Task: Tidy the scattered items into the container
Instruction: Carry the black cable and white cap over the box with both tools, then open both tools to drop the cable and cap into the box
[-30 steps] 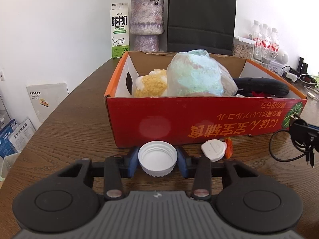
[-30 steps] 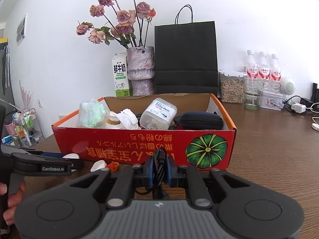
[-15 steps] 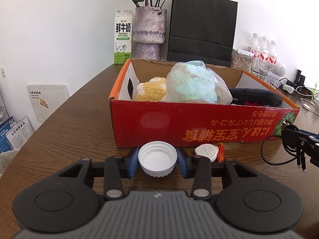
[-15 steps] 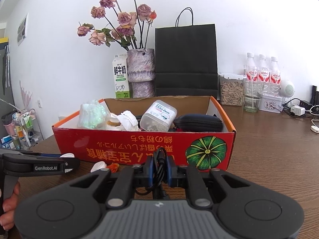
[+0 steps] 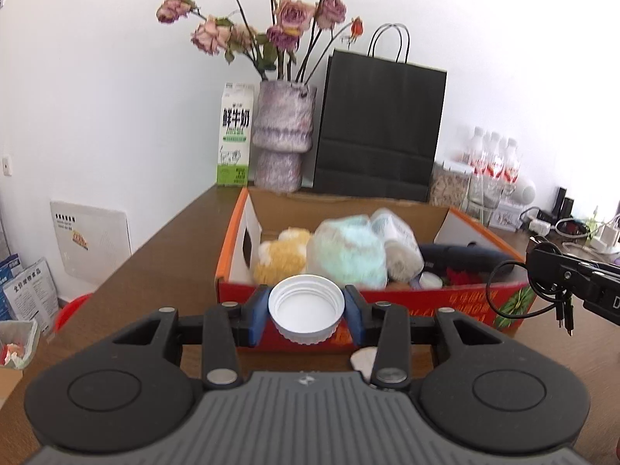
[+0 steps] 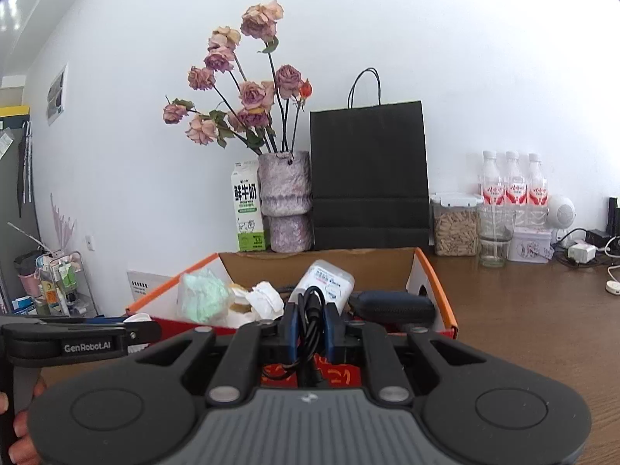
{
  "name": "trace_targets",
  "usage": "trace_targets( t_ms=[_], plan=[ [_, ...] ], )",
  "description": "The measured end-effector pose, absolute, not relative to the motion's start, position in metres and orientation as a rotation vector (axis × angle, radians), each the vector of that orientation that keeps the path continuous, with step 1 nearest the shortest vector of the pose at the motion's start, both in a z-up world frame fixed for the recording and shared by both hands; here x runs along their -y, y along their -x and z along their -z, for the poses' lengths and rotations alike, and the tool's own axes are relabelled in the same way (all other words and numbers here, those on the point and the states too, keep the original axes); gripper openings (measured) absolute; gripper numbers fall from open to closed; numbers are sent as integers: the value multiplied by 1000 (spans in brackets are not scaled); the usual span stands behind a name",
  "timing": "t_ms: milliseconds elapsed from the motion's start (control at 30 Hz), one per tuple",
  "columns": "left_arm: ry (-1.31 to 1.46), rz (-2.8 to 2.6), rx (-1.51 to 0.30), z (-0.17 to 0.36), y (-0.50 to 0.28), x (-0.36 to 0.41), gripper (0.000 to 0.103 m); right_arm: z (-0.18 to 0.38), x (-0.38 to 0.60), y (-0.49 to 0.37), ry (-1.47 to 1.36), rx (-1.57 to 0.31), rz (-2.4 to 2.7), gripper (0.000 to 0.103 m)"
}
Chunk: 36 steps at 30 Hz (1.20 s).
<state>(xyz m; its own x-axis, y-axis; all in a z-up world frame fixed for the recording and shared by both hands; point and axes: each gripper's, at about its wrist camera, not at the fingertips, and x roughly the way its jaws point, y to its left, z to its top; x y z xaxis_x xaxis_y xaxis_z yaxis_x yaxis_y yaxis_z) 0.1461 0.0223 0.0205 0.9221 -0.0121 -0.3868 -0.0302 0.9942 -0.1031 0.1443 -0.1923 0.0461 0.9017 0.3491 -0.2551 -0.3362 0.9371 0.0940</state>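
My left gripper (image 5: 306, 312) is shut on a white jar lid (image 5: 306, 308) and holds it raised, level with the near rim of the red cardboard box (image 5: 438, 304). My right gripper (image 6: 310, 329) is shut on a coiled black cable (image 6: 310, 321), also raised at the near rim of the box (image 6: 434, 283). The cable also hangs at the right in the left wrist view (image 5: 515, 294). The box holds a green bagged item (image 5: 348, 252), a yellow fluffy item (image 5: 283, 255), a plastic jar (image 6: 329, 281) and a dark pouch (image 6: 391, 304). A small white item (image 5: 364, 358) lies on the table before the box.
Behind the box stand a milk carton (image 5: 234, 135), a vase of dried roses (image 5: 283, 135) and a black paper bag (image 5: 379, 128). Bottles (image 6: 513, 182), a jar (image 6: 455, 224), a glass (image 6: 494, 236) and chargers (image 6: 579, 250) stand at the back right of the wooden table (image 6: 542, 329).
Both grippers have risen with their loads, from table level in front of the box up to the height of its rim. The inside of the box now shows more.
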Motion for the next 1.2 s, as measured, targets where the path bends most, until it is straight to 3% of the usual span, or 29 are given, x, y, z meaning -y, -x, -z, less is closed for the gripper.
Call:
trace_targets(
  t_ms=[467, 800, 1200],
  plan=[
    [126, 2, -256, -75, -208, 1, 41, -94, 178, -205, -57, -150, -309, 12],
    [140, -69, -285, -38, -246, -8, 41, -48, 169, -251, -123, -252, -327, 12],
    [100, -60, -292, -29, -244, -1, 41, -40, 162, -244, -84, -261, -332, 12]
  ],
)
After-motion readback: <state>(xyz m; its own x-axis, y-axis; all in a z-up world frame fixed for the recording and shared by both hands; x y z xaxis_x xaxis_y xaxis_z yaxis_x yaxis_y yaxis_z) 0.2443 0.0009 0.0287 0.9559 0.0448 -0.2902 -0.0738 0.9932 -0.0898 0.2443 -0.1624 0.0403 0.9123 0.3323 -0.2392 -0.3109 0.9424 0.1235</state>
